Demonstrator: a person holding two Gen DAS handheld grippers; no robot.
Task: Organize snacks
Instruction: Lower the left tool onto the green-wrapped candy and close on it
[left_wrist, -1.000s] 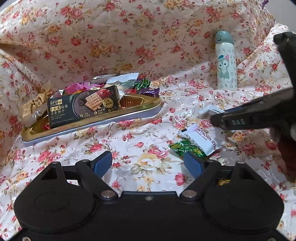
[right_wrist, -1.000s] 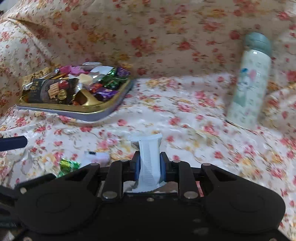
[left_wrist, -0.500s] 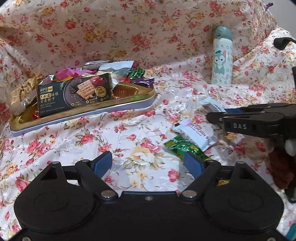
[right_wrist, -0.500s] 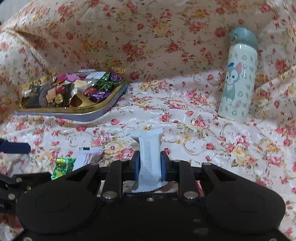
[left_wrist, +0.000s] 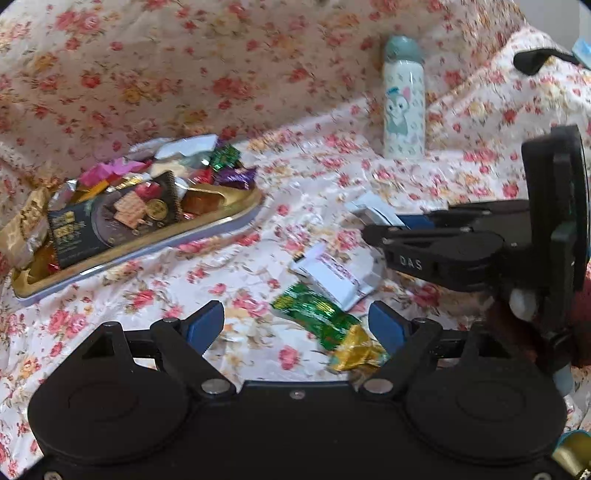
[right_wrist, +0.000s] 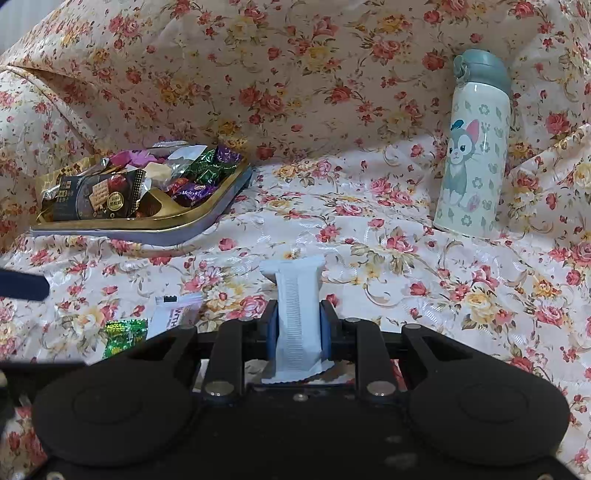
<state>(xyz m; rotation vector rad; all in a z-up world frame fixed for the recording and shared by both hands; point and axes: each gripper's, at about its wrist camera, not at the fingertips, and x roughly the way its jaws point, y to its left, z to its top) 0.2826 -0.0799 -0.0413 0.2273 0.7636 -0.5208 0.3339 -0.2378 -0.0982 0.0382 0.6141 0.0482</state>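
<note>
A gold tray (left_wrist: 221, 218) at the left holds several wrapped snacks, with a dark cracker pack (left_wrist: 114, 218) in front; it also shows in the right wrist view (right_wrist: 155, 225). My left gripper (left_wrist: 297, 326) is open and empty, low over the cloth, with a green and gold candy (left_wrist: 325, 328) lying between its fingertips. A white hawthorn snack packet (left_wrist: 332, 275) lies just beyond. My right gripper (right_wrist: 298, 325) is shut on a white snack packet (right_wrist: 297, 295), held upright above the cloth; it shows side-on at the right of the left wrist view (left_wrist: 373, 225).
A white bottle with a cat picture and a grey-green cap (right_wrist: 472, 147) stands at the back right, also in the left wrist view (left_wrist: 403, 99). Flowered cloth (right_wrist: 332, 206) covers the surface and rises as a wall behind.
My left gripper has moved forward and right, closer to the green candy and the hawthorn packet. My right gripper still holds its white packet and has edged forward and down.
</note>
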